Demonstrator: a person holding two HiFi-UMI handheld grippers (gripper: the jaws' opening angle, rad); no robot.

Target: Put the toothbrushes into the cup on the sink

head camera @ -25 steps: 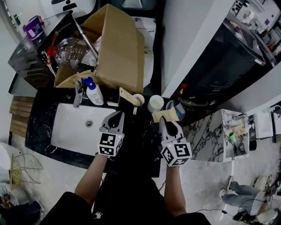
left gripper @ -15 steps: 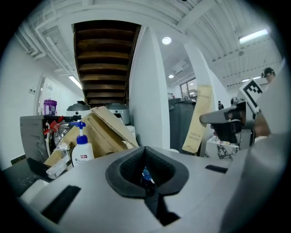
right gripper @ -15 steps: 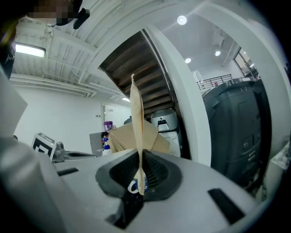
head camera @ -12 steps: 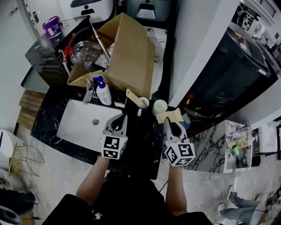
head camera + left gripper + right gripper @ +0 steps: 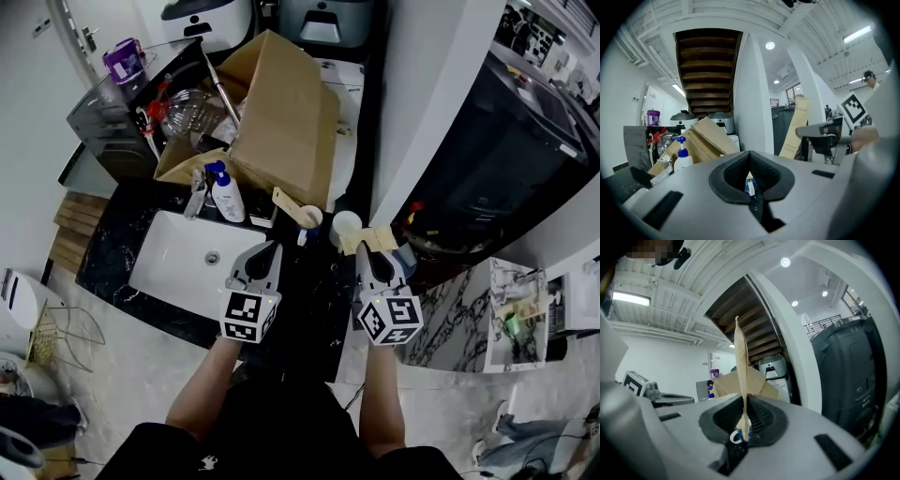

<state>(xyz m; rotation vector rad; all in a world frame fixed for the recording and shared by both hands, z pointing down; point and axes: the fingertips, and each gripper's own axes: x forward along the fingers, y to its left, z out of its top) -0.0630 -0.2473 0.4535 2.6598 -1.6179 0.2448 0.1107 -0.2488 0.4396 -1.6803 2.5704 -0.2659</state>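
Observation:
My right gripper (image 5: 365,251) is shut on a flat tan toothbrush pack (image 5: 369,240), which stands upright and edge-on between the pads (image 5: 741,366). From the left gripper view the same pack (image 5: 794,126) shows its printed face. A small cup (image 5: 310,217) at the back of the black counter holds another tan pack (image 5: 284,200), and a white cup (image 5: 345,225) stands just right of it. A blue mug (image 5: 735,436) shows low between the right jaws. My left gripper (image 5: 272,247) hovers over the counter, shut and empty (image 5: 750,158).
A white sink basin (image 5: 178,272) lies left of the grippers, with a faucet (image 5: 195,201) and a blue-topped pump bottle (image 5: 226,196) behind it. A big cardboard box (image 5: 286,117) leans beyond the counter. A white wall edge (image 5: 398,122) rises at the right.
The head view has swung, sliding the scene right and down. Both grippers keep their places over the counter; the right one still holds the pack.

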